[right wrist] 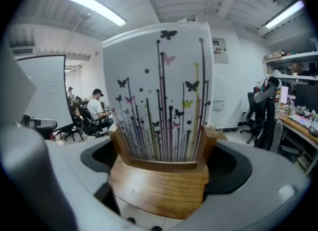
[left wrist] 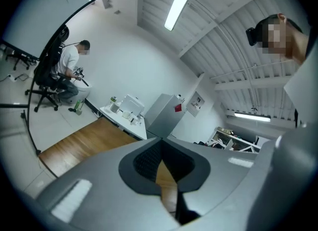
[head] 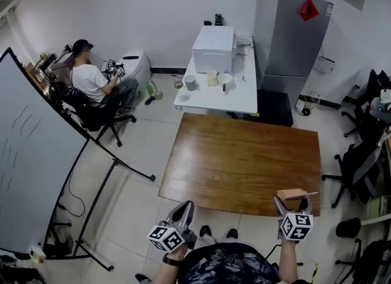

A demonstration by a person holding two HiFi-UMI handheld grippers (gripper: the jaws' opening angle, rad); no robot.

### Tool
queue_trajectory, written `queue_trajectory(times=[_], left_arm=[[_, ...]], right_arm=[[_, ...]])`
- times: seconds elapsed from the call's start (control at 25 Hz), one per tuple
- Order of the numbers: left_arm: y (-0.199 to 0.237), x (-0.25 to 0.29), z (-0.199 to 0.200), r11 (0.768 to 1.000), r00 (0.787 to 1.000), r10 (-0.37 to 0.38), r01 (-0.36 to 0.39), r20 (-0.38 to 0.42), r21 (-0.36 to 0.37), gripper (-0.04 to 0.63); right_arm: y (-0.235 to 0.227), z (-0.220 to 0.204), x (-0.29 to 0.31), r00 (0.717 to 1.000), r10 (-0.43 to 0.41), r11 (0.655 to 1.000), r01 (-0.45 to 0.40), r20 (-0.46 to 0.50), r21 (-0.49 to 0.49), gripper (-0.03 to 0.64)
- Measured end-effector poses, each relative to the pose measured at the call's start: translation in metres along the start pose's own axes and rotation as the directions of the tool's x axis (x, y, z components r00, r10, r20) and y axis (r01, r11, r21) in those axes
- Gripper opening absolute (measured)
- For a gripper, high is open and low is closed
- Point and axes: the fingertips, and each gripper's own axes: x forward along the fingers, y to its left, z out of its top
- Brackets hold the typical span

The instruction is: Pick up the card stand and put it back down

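Right gripper view, right hand-held gripper point(right wrist: 166, 168) clamping wooden card stand point(right wrist: 159, 188)

wooden table point(head: 244, 160): centre | white table point(head: 242, 97): behind it | grey cabinet point(head: 290, 41): right | seated person point(head: 91, 82): left

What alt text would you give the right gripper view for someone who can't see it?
A wooden card stand, clamped in the jaws of the right gripper, fills the centre and holds an upright white card printed with butterflies and coloured stems. Behind it is an office, with a whiteboard and a seated person at left.
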Motion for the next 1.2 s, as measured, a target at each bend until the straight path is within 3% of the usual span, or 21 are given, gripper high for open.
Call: queue_trajectory(times=[0.16,0.28,0.36,0.48,0.6,0.68,0.8,0.88,1.0,1.08,1.2], left_arm=[[0.010,-0.010,-0.008,0.997,0.998,0.054,-0.053,0.012,-0.058,0.000],[0.018,-0.027,-0.013,0.986,0.996,0.083,-0.078,0.031,-0.150,0.000],[0.025,-0.045,-0.018,0.978,0.993,0.116,-0.108,0.033,-0.178,0.000],[0.053,-0.079,-0.031,0.960,0.976,0.217,-0.213,0.001,-0.181,0.000],[0.099,-0.119,-0.039,0.898,0.931,0.365,-0.349,0.010,-0.269,0.000],[0.124,-0.144,-0.035,0.851,0.889,0.455,-0.418,0.048,-0.318,0.000],[0.146,-0.171,-0.033,0.810,0.838,0.544,-0.510,0.045,-0.290,0.000],[0.153,-0.181,-0.035,0.792,0.819,0.573,-0.549,0.017,-0.267,0.000],[0.156,-0.176,-0.036,0.802,0.834,0.552,-0.533,-0.004,-0.271,0.000],[0.152,-0.157,-0.031,0.832,0.862,0.507,-0.491,-0.007,-0.258,0.000],[0.144,-0.117,-0.017,0.888,0.904,0.426,-0.422,-0.015,-0.182,0.000]], right_arm=[[0.061,-0.021,0.065,0.993,0.104,0.991,-0.108,-0.048,-0.075,0.534],[0.120,-0.050,0.138,0.980,0.179,0.975,-0.189,-0.089,-0.119,0.534],[0.165,-0.074,0.189,0.954,0.256,0.954,-0.275,-0.154,-0.121,0.534],[0.231,-0.113,0.268,0.899,0.333,0.911,-0.385,-0.283,-0.151,0.534],[0.279,-0.154,0.338,0.862,0.356,0.867,-0.449,-0.360,-0.217,0.534],[0.296,-0.166,0.372,0.861,0.363,0.858,-0.458,-0.358,-0.233,0.534],[0.309,-0.170,0.401,0.874,0.347,0.862,-0.440,-0.340,-0.251,0.534],[0.312,-0.170,0.410,0.879,0.342,0.878,-0.425,-0.333,-0.219,0.534],[0.308,-0.173,0.405,0.871,0.360,0.894,-0.424,-0.334,-0.143,0.553],[0.294,-0.159,0.372,0.860,0.413,0.900,-0.436,-0.300,-0.013,0.578],[0.256,-0.120,0.280,0.848,0.491,0.870,-0.468,-0.199,0.155,0.570]])
